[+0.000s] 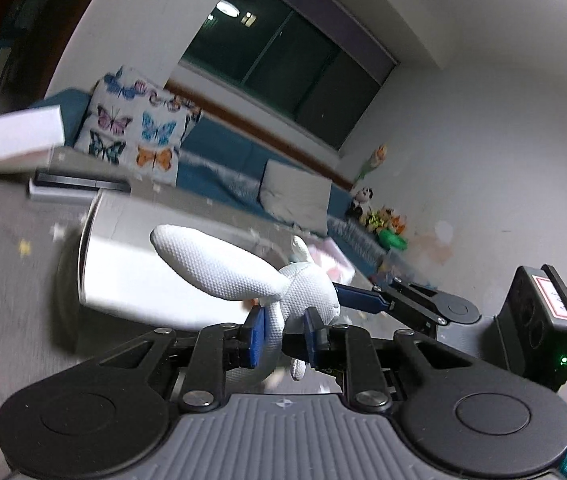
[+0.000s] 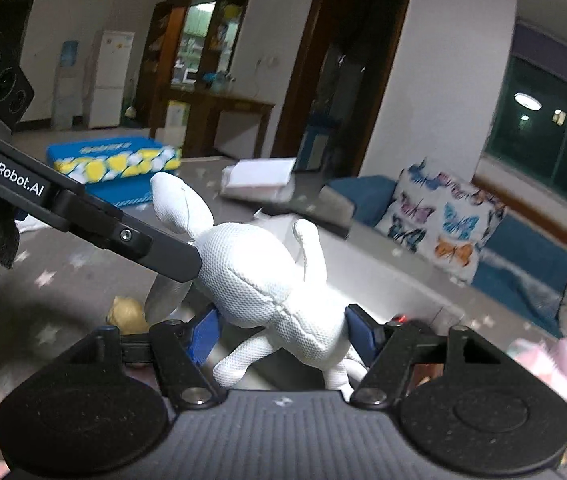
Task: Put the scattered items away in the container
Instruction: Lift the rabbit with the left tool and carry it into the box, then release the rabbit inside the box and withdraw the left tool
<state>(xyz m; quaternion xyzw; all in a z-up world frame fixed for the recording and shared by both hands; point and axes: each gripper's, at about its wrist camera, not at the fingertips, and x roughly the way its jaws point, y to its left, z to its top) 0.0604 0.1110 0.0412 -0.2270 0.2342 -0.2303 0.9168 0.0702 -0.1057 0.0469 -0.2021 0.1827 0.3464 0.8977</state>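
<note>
The left gripper (image 1: 281, 334) is clamping a limb of the white plush rabbit (image 1: 307, 288); the right gripper (image 2: 279, 332) is clamping its body (image 2: 271, 292). The silver container (image 1: 123, 264) is lying at ten o'clock of the left gripper, on the grey star-patterned carpet (image 1: 7, 248).

One white stuffed rabbit (image 2: 267, 288), two grippers: the left gripper (image 1: 283, 336) and the right gripper (image 2: 281, 332). One butterfly-print cushion (image 2: 443, 220) and one plain pale cushion (image 1: 295, 196) lie on the blue mat along the edge of the grey star-patterned rug (image 1: 11, 248). One white box (image 1: 23, 140), one blue-and-yellow mat (image 2: 115, 160), one fridge (image 2: 111, 76), and one window (image 1: 291, 72); the small toys in the far corner are too blurred to count.
</note>
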